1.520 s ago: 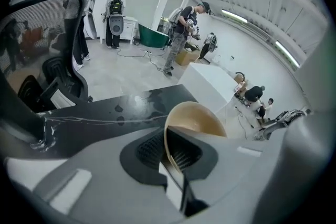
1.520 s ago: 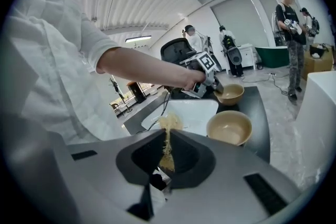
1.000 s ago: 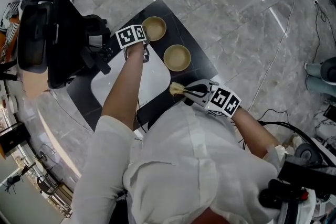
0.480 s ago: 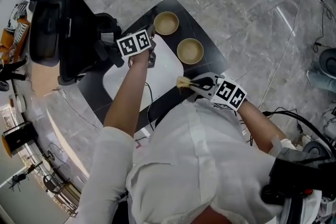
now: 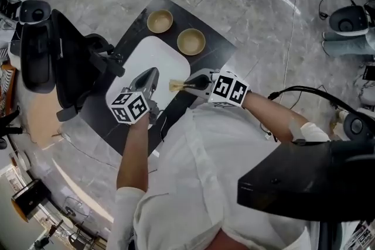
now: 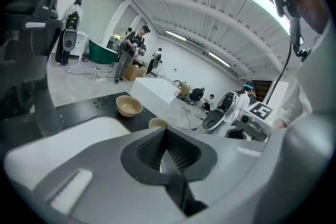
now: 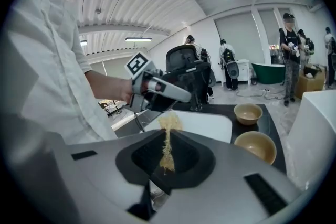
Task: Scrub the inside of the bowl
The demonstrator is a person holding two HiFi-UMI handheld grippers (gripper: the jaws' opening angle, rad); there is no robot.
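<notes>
From the head view, the left gripper (image 5: 152,74) hangs over the white mat (image 5: 140,58) near the table's (image 5: 217,47) near edge, touching nothing. The right gripper (image 5: 189,85) sits beside it by the mat's right edge, pinching a yellow scrubber (image 5: 175,86). Both bowls stand at the table's far corner, off the mat: the far bowl (image 5: 159,21) and the near bowl (image 5: 191,41), just beside each other and well apart from both grippers. In the left gripper view, the ribbed jaws meet at their tips with nothing between them, and both bowls lie ahead. In the right gripper view, the jaws are clamped on the scrubber, whose frayed tuft sticks out past the tips. Both bowls sit upright at the right, showing only bare tan insides.
</notes>
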